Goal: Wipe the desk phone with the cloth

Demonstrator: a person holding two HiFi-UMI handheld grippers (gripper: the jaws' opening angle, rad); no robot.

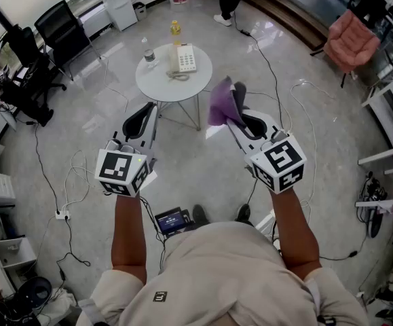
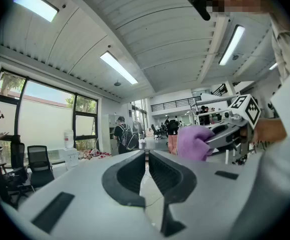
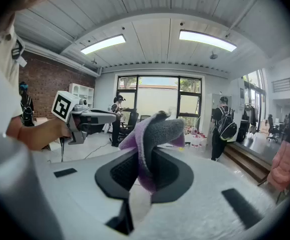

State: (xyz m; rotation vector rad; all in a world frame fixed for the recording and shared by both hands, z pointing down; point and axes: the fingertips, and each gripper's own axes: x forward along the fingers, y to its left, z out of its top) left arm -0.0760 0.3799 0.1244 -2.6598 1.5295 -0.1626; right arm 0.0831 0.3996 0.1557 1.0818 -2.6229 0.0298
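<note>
Left hand-held gripper [image 1: 145, 112] clenched shut, nothing in it. Desk phone [image 1: 182, 60] sits on round white tabletop [image 1: 157, 87] well ahead, untouched: hard smooth plastic, boxy, keypad plus loose handset and cord, probably light enough to skid, so steady the body edge, not the handset. Right hand-held gripper [image 1: 240, 114] grasping purple cloth [image 1: 220, 102]: soft, fuzzy, limp, light, pinched at a fold with ends flopping out.
</note>
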